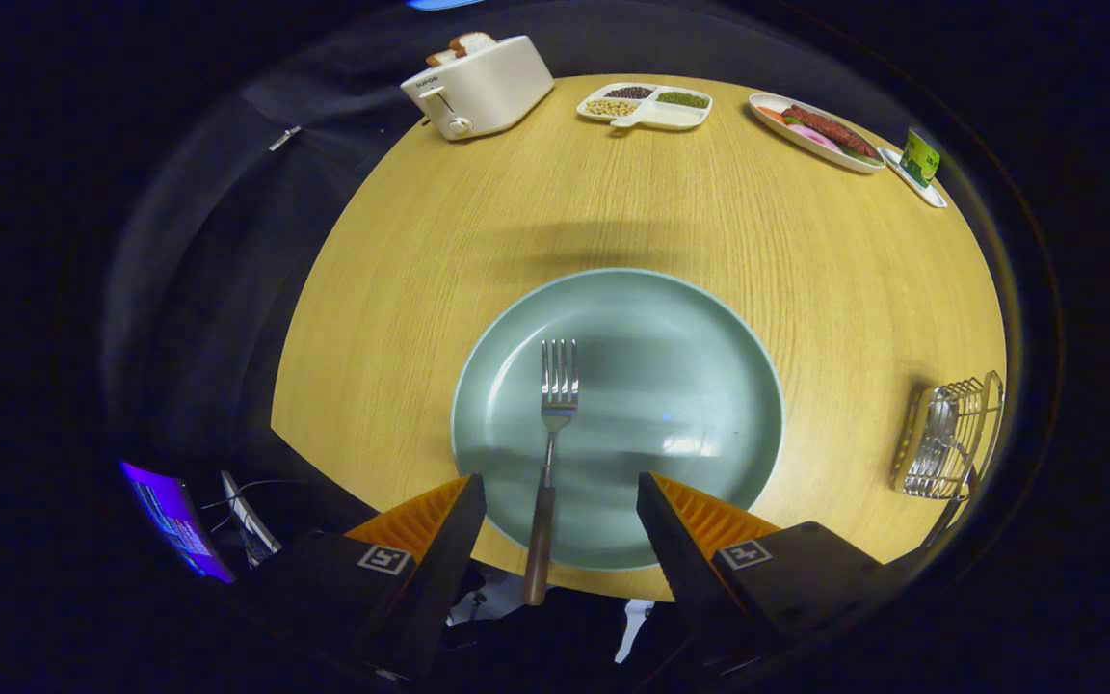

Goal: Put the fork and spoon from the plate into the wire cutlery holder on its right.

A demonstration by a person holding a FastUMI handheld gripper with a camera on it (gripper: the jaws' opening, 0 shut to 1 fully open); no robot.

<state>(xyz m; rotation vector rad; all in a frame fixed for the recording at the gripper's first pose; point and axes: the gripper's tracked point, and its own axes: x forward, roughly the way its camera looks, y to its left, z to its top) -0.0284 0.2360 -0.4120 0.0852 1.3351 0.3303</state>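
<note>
The tongs (561,487) hang spread wide above the near edge of a round wooden tabletop (478,251), their two fingers (454,525) well apart and pressing on nothing. Between them runs the dark handle of a single fork (552,434), which lies on a pale green plate (690,386) with its tines pointing away from the tongs; the handle end juts past the plate's near rim and over the tabletop's edge. Neither finger touches the fork. The rest of the plate is bare, marked only by glare and a soft shadow.

To the right of the plate, well apart from it and close to the tabletop's edge, stands one wire cutlery holder (950,439). A shiny spoon (940,424) appears to rest inside it, though the wires and the lens's bending make its outline hard to read.

Nothing lies between the plate and the holder but open wood. Along the far side sit four more things: a cream toaster (483,87) with two slices of bread (463,45) sticking up from it, a white divided tray (647,106) holding beans and grains in separate compartments, an oval dish (815,133) with a sausage and sliced vegetables, and a small white dish carrying a green packet (921,156), too small to identify. Below the tabletop to the left, a lit screen (174,520) and some cables are partly cut off by the left finger.
</note>
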